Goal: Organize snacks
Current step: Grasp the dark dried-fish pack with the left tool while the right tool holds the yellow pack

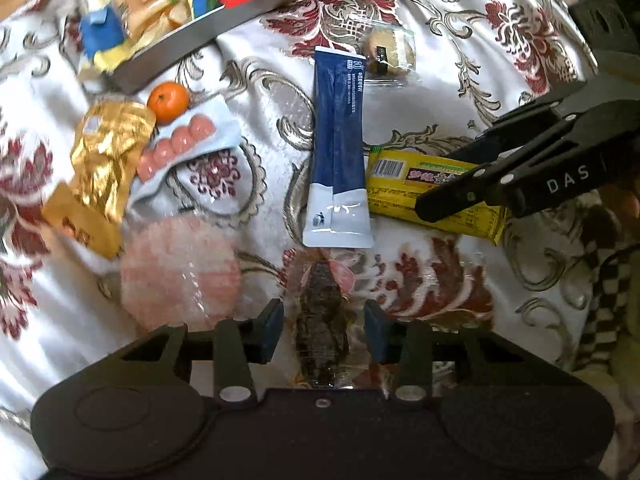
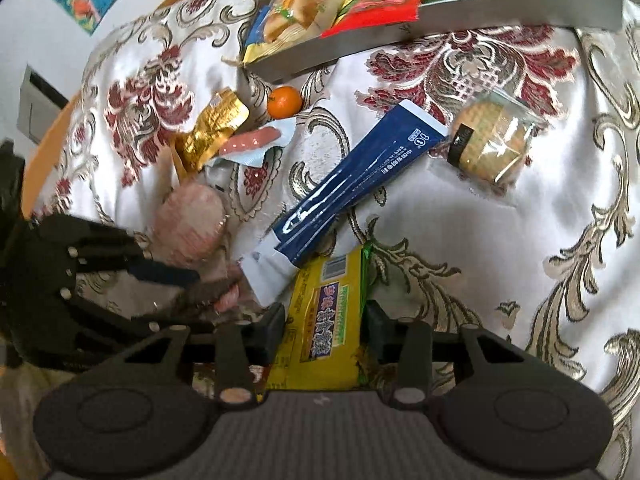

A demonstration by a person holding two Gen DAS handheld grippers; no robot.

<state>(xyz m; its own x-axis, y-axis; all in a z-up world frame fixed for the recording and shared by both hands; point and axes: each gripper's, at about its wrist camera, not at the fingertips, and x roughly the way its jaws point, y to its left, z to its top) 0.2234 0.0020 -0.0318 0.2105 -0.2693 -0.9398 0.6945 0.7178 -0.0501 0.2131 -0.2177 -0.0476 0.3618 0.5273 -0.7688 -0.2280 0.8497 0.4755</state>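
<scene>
Between the spread fingers of the left gripper lies a clear-wrapped dark snack, seemingly not yet pinched though the blur hides contact, while the right gripper stands equally apart astride the yellow packet on the cloth-covered surface. Each should close square across its packet's narrow width, then lift straight before heading to the grey tray at the far edge. The blue sachet lies between both, so rise clear of it; open cloth sits right.
</scene>
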